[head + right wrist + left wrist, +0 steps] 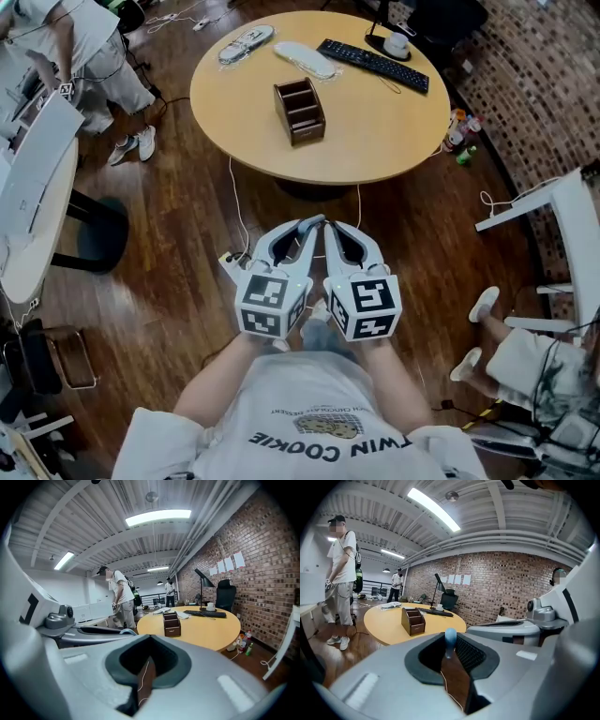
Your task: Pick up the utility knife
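Note:
I hold both grippers side by side over the wooden floor, short of the round table (375,141). My left gripper (310,225) is shut on a slim thing with a rounded blue end (450,639), apparently the utility knife. It stands up between the jaw tips in the left gripper view, and its body is hidden by the jaws. My right gripper (331,228) is shut, its tips meeting with nothing between them (149,641). A brown wooden desk organizer (300,111) stands on the table.
The table also bears a black keyboard (372,64), a white cup (397,43) and two white devices (305,58). A white cable (239,206) trails over the floor. A person (103,66) stands by a white desk (37,187) at the left. Another person (525,361) sits at the lower right.

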Tool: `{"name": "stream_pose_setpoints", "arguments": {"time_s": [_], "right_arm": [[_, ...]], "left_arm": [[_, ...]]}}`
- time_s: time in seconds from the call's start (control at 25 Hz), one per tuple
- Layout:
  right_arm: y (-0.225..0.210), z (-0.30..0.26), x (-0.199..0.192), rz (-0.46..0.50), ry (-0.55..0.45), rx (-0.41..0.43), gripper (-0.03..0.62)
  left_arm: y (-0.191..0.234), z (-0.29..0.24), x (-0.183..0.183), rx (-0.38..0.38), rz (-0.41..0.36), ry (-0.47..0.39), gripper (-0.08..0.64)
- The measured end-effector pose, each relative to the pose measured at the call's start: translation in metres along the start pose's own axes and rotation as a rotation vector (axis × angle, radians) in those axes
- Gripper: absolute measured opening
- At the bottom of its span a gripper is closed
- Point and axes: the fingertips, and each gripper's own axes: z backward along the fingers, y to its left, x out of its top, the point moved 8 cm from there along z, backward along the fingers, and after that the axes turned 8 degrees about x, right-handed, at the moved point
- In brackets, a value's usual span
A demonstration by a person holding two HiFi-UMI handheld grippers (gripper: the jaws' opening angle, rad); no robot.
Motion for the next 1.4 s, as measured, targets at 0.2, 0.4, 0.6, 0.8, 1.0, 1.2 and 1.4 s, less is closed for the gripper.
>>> {"name": "stream_pose_setpoints", "arguments": {"time_s": [0.2, 0.4, 0.6, 0.8, 1.0, 1.2, 1.4], "right_arm": [[0.032, 0.016, -0.007, 0.014, -0.006, -0.035, -0.002], [0.072, 0.035, -0.019, 0.026, -0.011, -0.054, -0.002], [0.103, 0.057, -0.030, 0.035, -0.013, -0.085, -0.002], [0.125, 0.082, -0.041, 0.034, -0.018, -0.106, -0.002], [0.139, 0.102, -0.049, 0.036, -0.019, -0.104, -0.002], [0.148, 0.121, -0.054, 0.039, -0.031, -0.085, -0.002], [0.152, 0.146, -0.060, 0.036, -0.050, -0.062, -0.002]], "left_arm": [[0.008, 0.035, -0.006, -0.014, 0.000, -0.014, 0.067], [0.012, 0.076, -0.021, -0.030, 0.002, -0.016, 0.068], [0.009, 0.111, -0.035, -0.049, -0.001, -0.017, 0.067], [-0.002, 0.140, -0.043, -0.071, 0.000, -0.022, 0.067], [-0.015, 0.161, -0.048, -0.070, -0.020, -0.023, 0.067], [-0.030, 0.179, -0.054, -0.060, -0.026, -0.030, 0.067], [-0.051, 0.197, -0.061, -0.036, -0.034, -0.028, 0.069]]}}
